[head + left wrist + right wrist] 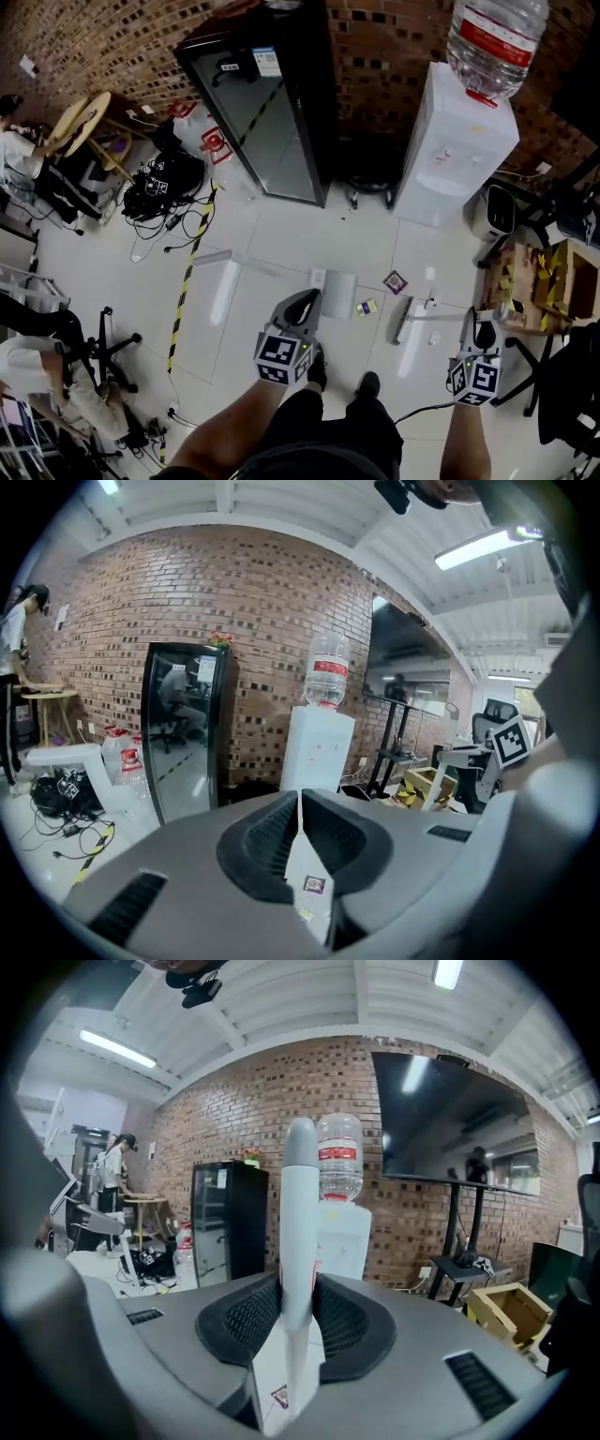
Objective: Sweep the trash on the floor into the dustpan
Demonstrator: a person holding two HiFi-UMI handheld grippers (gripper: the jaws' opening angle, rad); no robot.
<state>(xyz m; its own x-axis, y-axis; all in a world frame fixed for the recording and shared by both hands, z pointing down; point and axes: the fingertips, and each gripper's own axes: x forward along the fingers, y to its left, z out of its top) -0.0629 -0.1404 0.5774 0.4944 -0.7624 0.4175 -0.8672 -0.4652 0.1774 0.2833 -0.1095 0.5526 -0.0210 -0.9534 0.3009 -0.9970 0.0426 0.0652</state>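
Fingers, left (267, 841): seen pressed almost together, with only a thin pale strip between the pads; this strip is judged to be the upright handle of the dustpan (339, 292), though it is not clearly made out.
Fingers, right (248, 1321): closed on the white handle of the broom (300, 1204), which rises above them in the right gripper view.
Left gripper (305, 300): held just beside the dustpan's near left corner in the head view.
Right gripper (479, 323): held well to the right, at the far end of the broom handle from the brush.
Dustpan: set on the floor (281, 253), ahead of the person's feet.
Brush head (401, 323): set on the floor to the right of the dustpan, its long axis running away from the person; the handle lies across toward the right gripper.
Trash: a yellow scrap (366, 307) lies between dustpan and brush, near the dustpan's right edge; a purple wrapper (395, 281) lies just beyond the brush's far end.
Key relation: both pieces are found left of the broom-holding fingers, so a leftward stroke by the right gripper is judged to be called for.
Progress: no trash is seen in the dustpan yet.
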